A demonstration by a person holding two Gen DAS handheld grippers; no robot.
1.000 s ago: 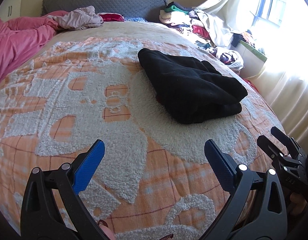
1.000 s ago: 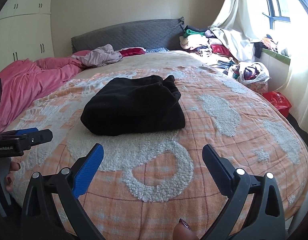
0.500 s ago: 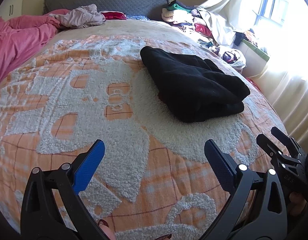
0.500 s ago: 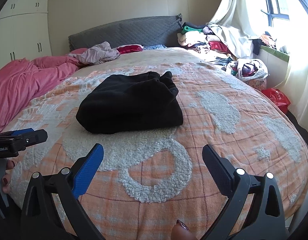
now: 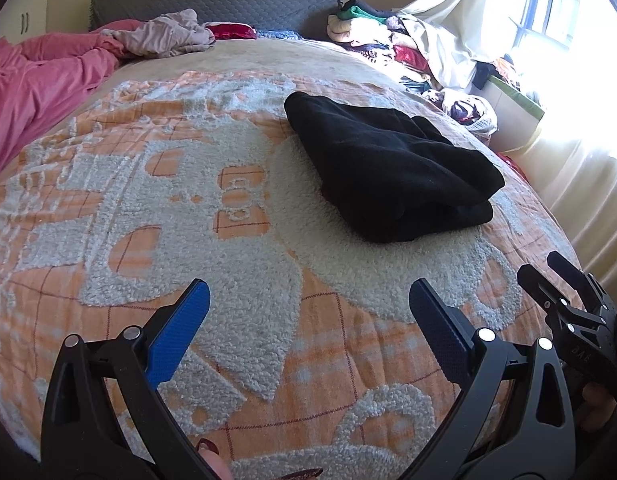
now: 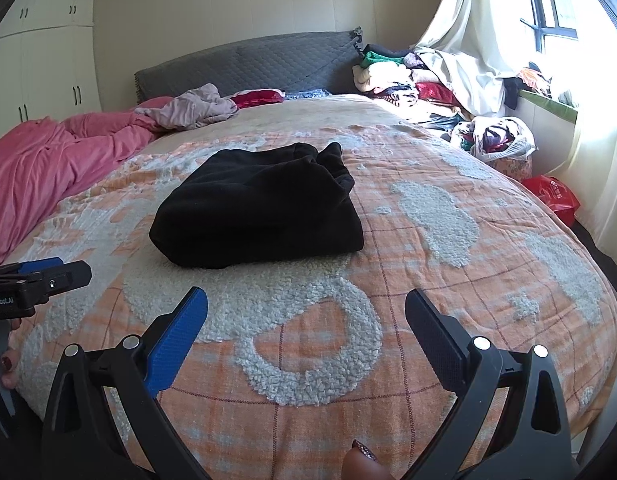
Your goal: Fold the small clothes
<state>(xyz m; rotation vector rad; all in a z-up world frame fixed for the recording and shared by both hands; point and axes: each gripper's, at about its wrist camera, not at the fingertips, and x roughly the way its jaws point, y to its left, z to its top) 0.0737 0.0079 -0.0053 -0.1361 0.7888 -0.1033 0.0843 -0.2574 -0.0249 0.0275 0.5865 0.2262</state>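
A black garment [image 5: 392, 168] lies folded into a thick bundle on the orange and white fleece blanket [image 5: 188, 208]. It also shows in the right wrist view [image 6: 260, 208]. My left gripper [image 5: 308, 320] is open and empty, held above the blanket well short of the garment. My right gripper [image 6: 306, 320] is open and empty too, back near the foot of the bed. The right gripper shows at the right edge of the left wrist view [image 5: 568, 304]. The left gripper shows at the left edge of the right wrist view [image 6: 36, 280].
A pink duvet [image 6: 48, 160] and a mauve garment [image 6: 192, 110] lie at the left and back. A grey headboard [image 6: 248, 60] is behind. A pile of clothes [image 6: 404, 76], a bag of clothes [image 6: 496, 140] and a red bag [image 6: 556, 200] are at the right near the window.
Both grippers have drifted slightly, so the black garment sits a little differently in the views. The garment itself has not moved and both grippers stay open.
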